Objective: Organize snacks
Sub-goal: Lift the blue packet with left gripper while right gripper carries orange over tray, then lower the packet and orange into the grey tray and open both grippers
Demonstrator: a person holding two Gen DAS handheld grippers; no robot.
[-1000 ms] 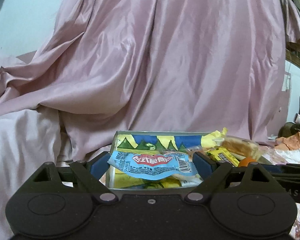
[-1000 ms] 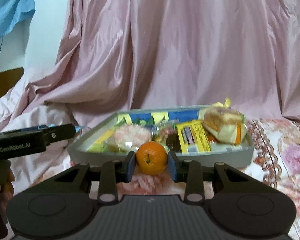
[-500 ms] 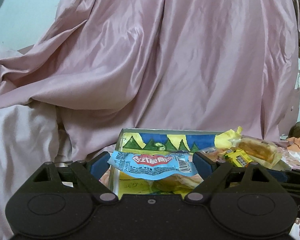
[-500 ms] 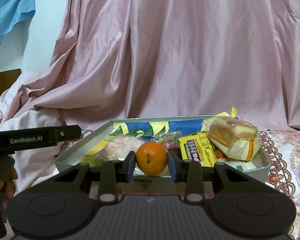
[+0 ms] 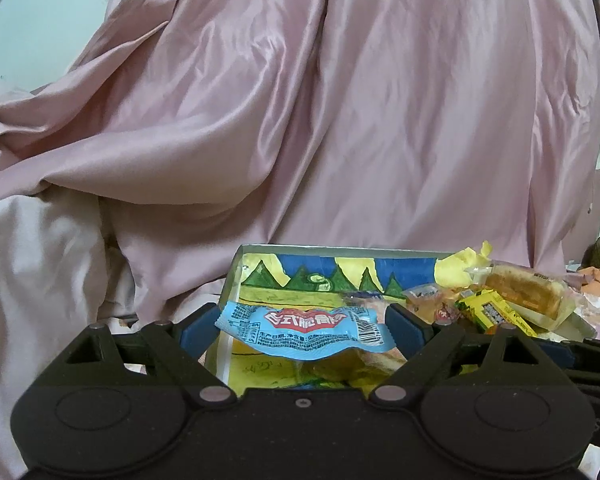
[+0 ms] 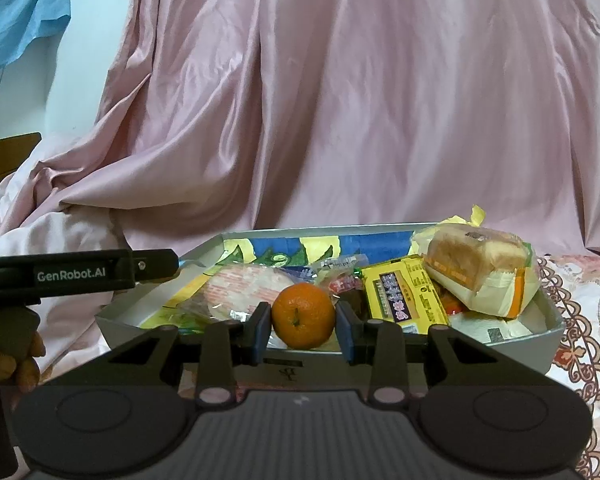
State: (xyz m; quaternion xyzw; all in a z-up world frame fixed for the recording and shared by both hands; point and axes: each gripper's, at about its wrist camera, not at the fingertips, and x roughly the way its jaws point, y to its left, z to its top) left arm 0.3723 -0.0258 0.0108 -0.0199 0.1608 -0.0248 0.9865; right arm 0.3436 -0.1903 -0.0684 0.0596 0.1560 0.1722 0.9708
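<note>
My left gripper [image 5: 302, 330] is shut on a light blue snack packet [image 5: 305, 333] and holds it over the left end of the grey box [image 5: 236, 276], whose inside is painted yellow, blue and green. My right gripper [image 6: 303, 322] is shut on a small orange [image 6: 303, 316], held just above the box's near wall [image 6: 520, 354]. The box holds a wrapped bread loaf [image 6: 480, 270], a yellow packet [image 6: 404, 294], a pink-white wrapped snack [image 6: 240, 290] and small wrapped candies [image 6: 340, 276]. The bread [image 5: 524, 292] and yellow packet [image 5: 488, 312] also show in the left wrist view.
A pink satin sheet [image 6: 340, 100] hangs behind the box and spreads over the bed. A floral cloth [image 6: 588, 320] lies to the right of the box. The left gripper's body [image 6: 76, 274] and the hand holding it show at the left of the right wrist view.
Both grippers have risen and moved closer to the box, each keeping its load. The box now sits lower and larger in both views, with more of its inside showing.
</note>
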